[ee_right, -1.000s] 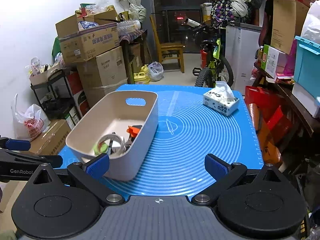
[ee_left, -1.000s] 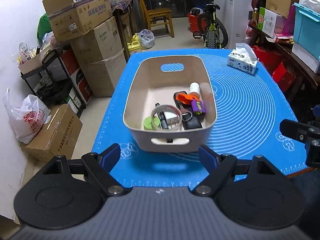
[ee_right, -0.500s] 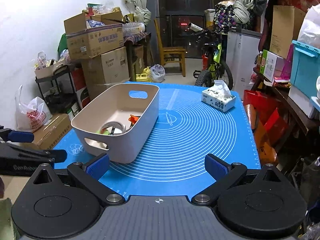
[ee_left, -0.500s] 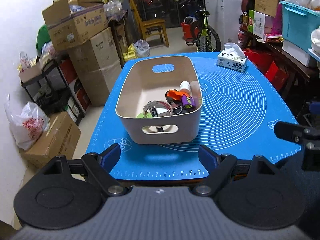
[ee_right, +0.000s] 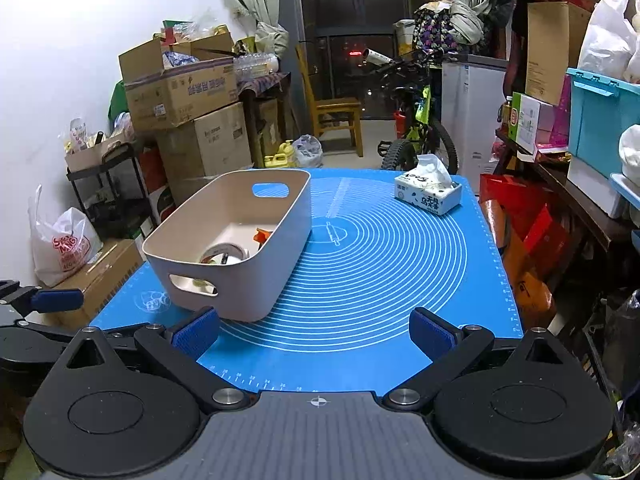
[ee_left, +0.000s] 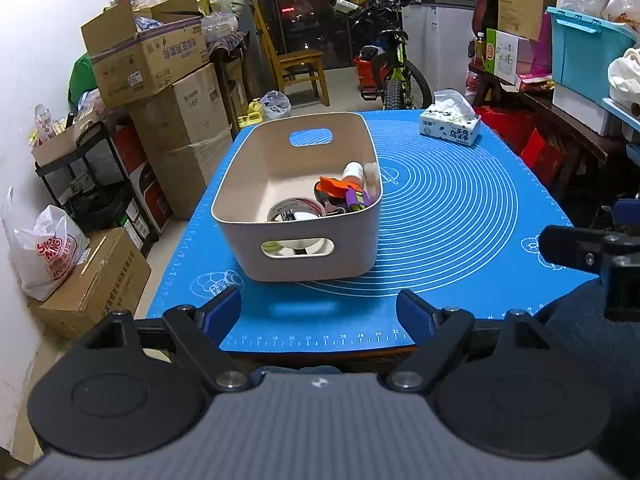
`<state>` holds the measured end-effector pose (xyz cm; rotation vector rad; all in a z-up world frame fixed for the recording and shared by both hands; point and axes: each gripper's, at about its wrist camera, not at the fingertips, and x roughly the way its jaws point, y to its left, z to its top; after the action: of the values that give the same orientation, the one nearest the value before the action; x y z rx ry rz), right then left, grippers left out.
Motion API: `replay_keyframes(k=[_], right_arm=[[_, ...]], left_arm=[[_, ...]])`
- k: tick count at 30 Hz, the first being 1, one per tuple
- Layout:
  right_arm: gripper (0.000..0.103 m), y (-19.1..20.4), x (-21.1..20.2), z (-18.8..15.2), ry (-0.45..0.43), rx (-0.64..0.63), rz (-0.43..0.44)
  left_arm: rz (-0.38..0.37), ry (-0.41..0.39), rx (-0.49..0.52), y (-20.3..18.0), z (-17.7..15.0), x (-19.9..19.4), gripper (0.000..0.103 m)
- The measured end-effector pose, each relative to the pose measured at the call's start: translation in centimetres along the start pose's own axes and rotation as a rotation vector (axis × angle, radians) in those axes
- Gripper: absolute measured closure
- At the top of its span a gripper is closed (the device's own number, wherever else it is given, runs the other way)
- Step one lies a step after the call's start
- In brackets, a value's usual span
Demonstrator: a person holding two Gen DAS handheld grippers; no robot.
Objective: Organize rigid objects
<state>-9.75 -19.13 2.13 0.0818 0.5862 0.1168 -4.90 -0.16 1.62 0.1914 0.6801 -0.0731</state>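
A beige bin (ee_left: 240, 184) (ee_right: 280, 256) with cut-out handles stands on the left part of the blue mat (ee_left: 448, 208) (ee_right: 380, 256). Inside it lie a tape roll (ee_left: 296, 210), an orange piece (ee_left: 334, 185), a purple piece (ee_left: 356, 199), a white bottle (ee_left: 354, 171) and other small items. My left gripper (ee_left: 319, 312) is open and empty, just before the table's near edge, in front of the bin. My right gripper (ee_right: 315, 330) is open and empty over the mat's near edge, right of the bin.
A tissue box (ee_left: 450, 126) (ee_right: 428, 196) sits at the mat's far right corner. Stacked cardboard boxes (ee_left: 160, 80) and a black shelf (ee_left: 92, 184) stand left of the table. A bicycle (ee_right: 416, 120) and a chair (ee_right: 332, 108) are beyond it; cluttered shelves (ee_right: 580, 140) line the right.
Both grippers have pulled back from the bin toward the table's near edge and risen; the bin looks smaller and farther away. Both stay open and empty.
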Motion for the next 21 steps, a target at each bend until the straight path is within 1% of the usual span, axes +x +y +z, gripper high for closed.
replay_keyframes(k=[4,21], right_arm=[[0.003,0.08,-0.27,-0.21,-0.006,-0.009,-0.001],[0.003,0.08,-0.22,-0.16,-0.001,-0.01,0.001]], left_arm=[[-0.002,0.006,-0.014,0.17,-0.17,0.05,0.018],[-0.005,0.005,-0.003,-0.11,-0.41,0.18,0.018]])
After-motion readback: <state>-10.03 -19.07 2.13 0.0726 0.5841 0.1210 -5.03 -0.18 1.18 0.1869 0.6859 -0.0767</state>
